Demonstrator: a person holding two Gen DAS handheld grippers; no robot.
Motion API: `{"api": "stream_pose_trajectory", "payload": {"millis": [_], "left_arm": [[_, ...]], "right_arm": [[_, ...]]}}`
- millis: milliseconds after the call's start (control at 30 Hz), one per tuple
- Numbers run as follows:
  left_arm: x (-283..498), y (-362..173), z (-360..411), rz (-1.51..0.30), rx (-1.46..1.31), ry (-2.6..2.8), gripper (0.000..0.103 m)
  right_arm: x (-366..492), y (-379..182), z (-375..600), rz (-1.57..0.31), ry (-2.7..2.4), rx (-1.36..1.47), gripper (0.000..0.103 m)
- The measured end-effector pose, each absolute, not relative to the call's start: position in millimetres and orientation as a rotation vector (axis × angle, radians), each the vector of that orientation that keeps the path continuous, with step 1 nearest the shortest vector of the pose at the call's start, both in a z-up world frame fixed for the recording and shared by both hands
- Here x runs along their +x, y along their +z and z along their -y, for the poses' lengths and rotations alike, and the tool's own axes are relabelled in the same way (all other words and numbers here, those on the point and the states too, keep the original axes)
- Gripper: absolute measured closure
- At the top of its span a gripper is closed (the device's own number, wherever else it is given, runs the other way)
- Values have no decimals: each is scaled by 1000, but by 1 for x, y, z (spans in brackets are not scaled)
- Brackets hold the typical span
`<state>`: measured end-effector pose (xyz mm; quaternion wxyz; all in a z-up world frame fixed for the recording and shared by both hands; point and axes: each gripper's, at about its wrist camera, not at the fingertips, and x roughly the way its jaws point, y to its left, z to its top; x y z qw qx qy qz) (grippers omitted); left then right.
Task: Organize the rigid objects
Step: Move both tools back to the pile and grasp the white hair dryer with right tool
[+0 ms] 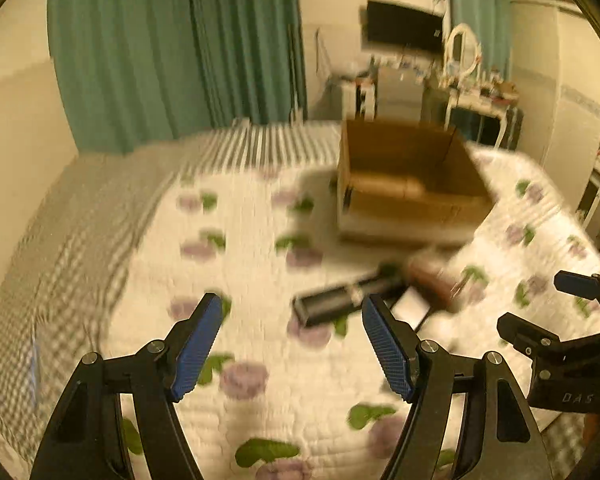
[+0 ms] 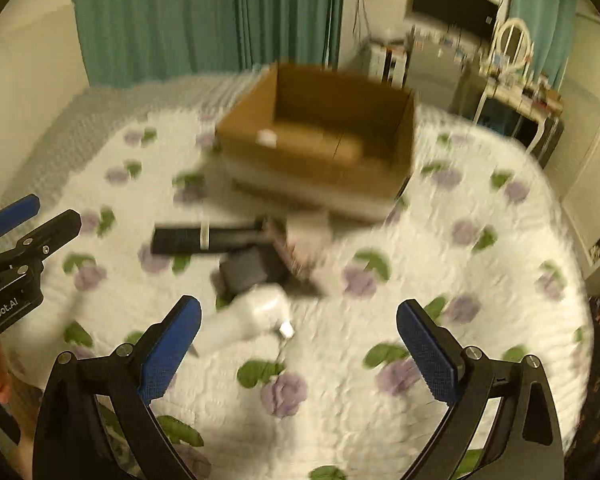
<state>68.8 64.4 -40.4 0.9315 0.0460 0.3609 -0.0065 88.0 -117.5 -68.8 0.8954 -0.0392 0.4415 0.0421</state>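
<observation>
An open cardboard box stands on the flowered bedspread, also in the right wrist view. In front of it lie a long black box, a brown object, a dark grey flat item, a pinkish box and a white device. My left gripper is open and empty, just short of the black box. My right gripper is open and empty, close above the white device. Both views are blurred.
The bed carries a white quilt with purple flowers and a striped sheet at the left. Green curtains, a wall television and a cluttered dresser stand beyond the bed.
</observation>
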Motion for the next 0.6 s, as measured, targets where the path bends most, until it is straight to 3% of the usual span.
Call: {"api": "stream_pose_trajectory", "payload": {"millis": [267, 600], "left_arm": [[85, -93, -81, -832, 92, -24, 28], [103, -121, -87, -894, 92, -44, 28]], "right_arm": [[122, -132, 96, -1072, 83, -24, 7], [156, -180, 81, -1194, 112, 44, 11]]}}
